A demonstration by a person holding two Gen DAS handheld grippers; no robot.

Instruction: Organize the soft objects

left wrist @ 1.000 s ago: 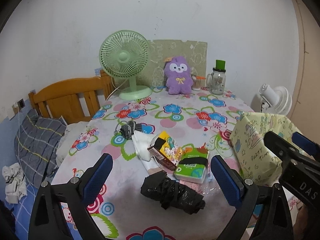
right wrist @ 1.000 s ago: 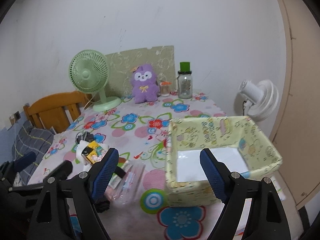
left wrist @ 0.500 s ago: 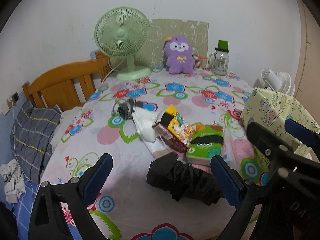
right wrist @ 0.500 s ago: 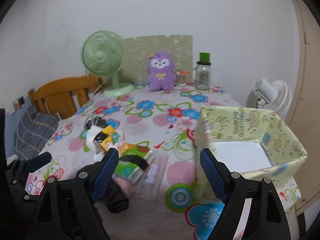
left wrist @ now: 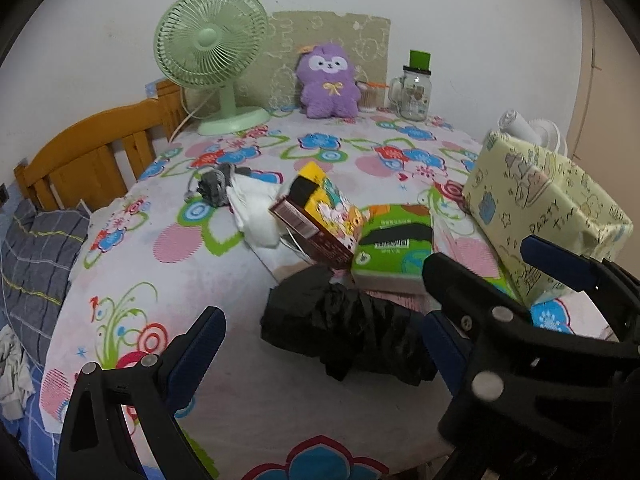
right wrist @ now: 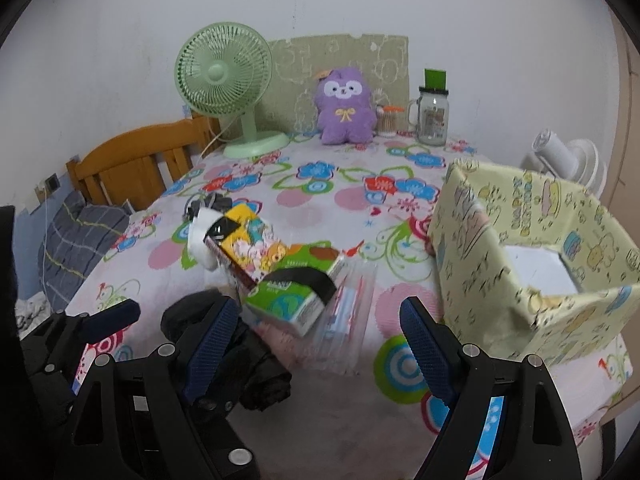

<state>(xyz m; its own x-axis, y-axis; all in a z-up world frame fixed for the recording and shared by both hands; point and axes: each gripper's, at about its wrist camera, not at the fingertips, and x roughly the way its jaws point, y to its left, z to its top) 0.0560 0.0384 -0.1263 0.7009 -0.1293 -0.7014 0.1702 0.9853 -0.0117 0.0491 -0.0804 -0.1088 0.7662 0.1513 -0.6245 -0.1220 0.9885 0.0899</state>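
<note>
A pile lies mid-table: a crumpled black bag [left wrist: 352, 328], a green tissue pack [left wrist: 394, 246], a yellow snack box [left wrist: 320, 216], white cloth [left wrist: 256, 208] and a grey bundle [left wrist: 216, 186]. A pale yellow fabric box [right wrist: 532, 264] stands open at the right. My left gripper [left wrist: 320, 344] is open, just before the black bag. My right gripper [right wrist: 320, 340] is open above the tissue pack [right wrist: 296, 292] and a clear packet [right wrist: 344, 320]. The right gripper also shows in the left wrist view [left wrist: 500, 272].
A green fan [left wrist: 212, 48], a purple plush [left wrist: 328, 80] and a glass jar [left wrist: 414, 88] stand at the table's far edge. A wooden bed frame [left wrist: 92, 152] is to the left, a white fan [right wrist: 568, 160] behind the box.
Both grippers have moved forward and lower toward the pile. The right gripper has swung left, away from the yellow box, over the tissue pack.
</note>
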